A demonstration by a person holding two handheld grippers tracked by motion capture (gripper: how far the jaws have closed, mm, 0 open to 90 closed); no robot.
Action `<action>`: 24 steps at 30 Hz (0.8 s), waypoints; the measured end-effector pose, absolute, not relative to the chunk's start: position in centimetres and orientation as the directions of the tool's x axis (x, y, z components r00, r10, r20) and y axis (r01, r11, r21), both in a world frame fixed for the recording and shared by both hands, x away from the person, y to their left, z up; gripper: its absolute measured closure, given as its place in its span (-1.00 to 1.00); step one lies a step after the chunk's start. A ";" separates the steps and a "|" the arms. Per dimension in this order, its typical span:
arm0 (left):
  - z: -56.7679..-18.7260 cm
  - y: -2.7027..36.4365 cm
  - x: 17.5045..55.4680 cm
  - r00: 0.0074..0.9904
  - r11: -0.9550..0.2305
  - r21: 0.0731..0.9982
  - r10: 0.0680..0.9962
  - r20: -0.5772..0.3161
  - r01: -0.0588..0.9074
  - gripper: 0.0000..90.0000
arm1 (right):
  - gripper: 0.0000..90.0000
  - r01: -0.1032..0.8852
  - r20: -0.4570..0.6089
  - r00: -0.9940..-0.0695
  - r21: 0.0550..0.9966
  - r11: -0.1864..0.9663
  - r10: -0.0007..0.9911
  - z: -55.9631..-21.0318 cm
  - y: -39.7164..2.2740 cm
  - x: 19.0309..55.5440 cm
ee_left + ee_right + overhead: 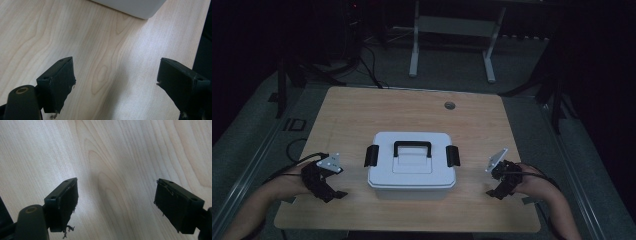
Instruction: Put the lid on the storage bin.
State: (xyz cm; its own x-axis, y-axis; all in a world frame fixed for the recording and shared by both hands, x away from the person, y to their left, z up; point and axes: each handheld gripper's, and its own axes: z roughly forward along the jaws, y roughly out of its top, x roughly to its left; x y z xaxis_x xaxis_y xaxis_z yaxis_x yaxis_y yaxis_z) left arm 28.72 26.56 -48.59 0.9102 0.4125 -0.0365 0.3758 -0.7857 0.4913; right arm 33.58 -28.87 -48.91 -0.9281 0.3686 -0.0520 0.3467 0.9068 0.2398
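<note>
Left tongs at 8 o'clock and right tongs at 4 o'clock, both released, nothing between jaws. White lidded box sits mid-worktop between them, black latches at 9 and 3.

high view dim and murky; both gripper views bright, sharp.

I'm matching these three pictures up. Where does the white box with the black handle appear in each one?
High view: the white box sits mid-table, lid on, between the two tongs.
Left gripper view: a pale corner of it at the top edge, beyond the open jaws.
Right gripper view: not in it.
Shared landmark: the light wood-grain table.
</note>
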 end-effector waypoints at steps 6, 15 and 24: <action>-49.5 27.1 28.4 0.901 -0.769 0.505 0.430 -0.047 0.393 -0.68 | -0.58 0.362 -0.058 -0.919 0.269 0.892 0.390 -48.9 -29.4 33.5; -51.4 27.8 28.0 0.887 -0.731 0.539 0.457 -0.069 0.418 -0.68 | -0.58 0.389 -0.053 -0.904 0.310 0.868 0.424 -49.8 -30.2 33.2; -52.8 28.3 28.0 0.876 -0.727 0.520 0.473 -0.095 0.449 -0.68 | -0.61 0.424 -0.033 -0.888 0.326 0.845 0.458 -50.7 -30.7 33.0</action>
